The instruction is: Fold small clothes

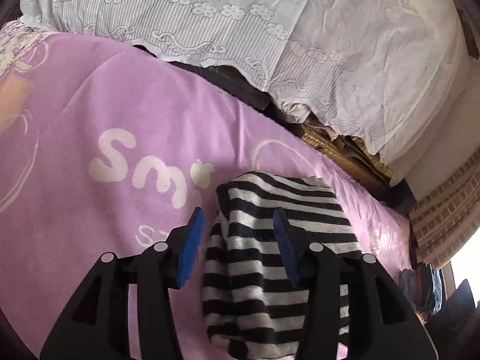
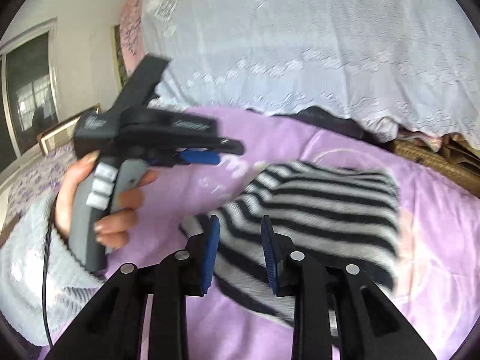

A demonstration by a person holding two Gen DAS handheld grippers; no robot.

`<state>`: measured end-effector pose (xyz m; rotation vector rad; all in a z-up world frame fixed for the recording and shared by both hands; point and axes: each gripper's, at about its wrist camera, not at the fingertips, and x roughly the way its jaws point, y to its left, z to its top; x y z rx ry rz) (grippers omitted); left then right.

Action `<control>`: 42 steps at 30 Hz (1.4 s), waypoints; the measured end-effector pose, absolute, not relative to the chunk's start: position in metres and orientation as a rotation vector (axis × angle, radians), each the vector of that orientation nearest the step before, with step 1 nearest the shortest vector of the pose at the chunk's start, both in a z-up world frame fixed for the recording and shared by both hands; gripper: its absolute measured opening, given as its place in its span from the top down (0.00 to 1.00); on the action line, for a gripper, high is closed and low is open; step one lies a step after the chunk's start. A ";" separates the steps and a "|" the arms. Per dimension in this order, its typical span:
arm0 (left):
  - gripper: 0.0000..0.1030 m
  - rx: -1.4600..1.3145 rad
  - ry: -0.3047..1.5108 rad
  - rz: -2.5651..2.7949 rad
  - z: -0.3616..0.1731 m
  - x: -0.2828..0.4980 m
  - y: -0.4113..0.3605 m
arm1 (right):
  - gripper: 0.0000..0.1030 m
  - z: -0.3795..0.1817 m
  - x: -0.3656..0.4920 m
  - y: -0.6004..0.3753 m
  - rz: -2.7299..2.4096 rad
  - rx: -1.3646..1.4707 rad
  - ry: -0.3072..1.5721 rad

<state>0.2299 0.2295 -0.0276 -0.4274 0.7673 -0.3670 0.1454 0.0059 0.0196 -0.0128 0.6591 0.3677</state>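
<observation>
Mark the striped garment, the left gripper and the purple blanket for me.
striped garment (image 2: 324, 207): right wrist view, middle of folded body.
left gripper (image 1: 238, 240): left wrist view, midway between fingertips.
purple blanket (image 1: 90, 114): left wrist view, bare area.

- A lilac blanket (image 1: 126, 105) with white "Smi" lettering (image 1: 144, 165) spreads beneath the gripper.
- A white lace cloth (image 1: 300, 30) drapes over a heap beyond it.
- A woven basket (image 1: 336, 150) sits ahead and to the right, under the lace.
- A window (image 2: 27, 90) stands far left.
</observation>
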 end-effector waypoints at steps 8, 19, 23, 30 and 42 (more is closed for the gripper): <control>0.42 -0.161 0.809 -0.424 -0.033 0.215 0.139 | 0.73 0.019 0.183 -0.064 0.169 0.079 0.706; 0.27 -0.026 0.804 -0.346 -0.085 0.203 0.090 | 0.93 -0.056 0.197 -0.108 0.132 0.162 0.801; 0.27 -0.046 0.799 -0.338 -0.085 0.199 0.088 | 0.93 -0.060 0.191 -0.122 0.161 0.233 0.794; 0.28 -0.119 0.776 -0.321 -0.069 0.182 0.098 | 0.94 -0.046 0.194 -0.115 0.131 0.204 0.837; 0.27 -0.057 0.737 -0.183 -0.076 0.181 0.105 | 0.84 -0.035 0.243 -0.082 0.115 -0.003 0.851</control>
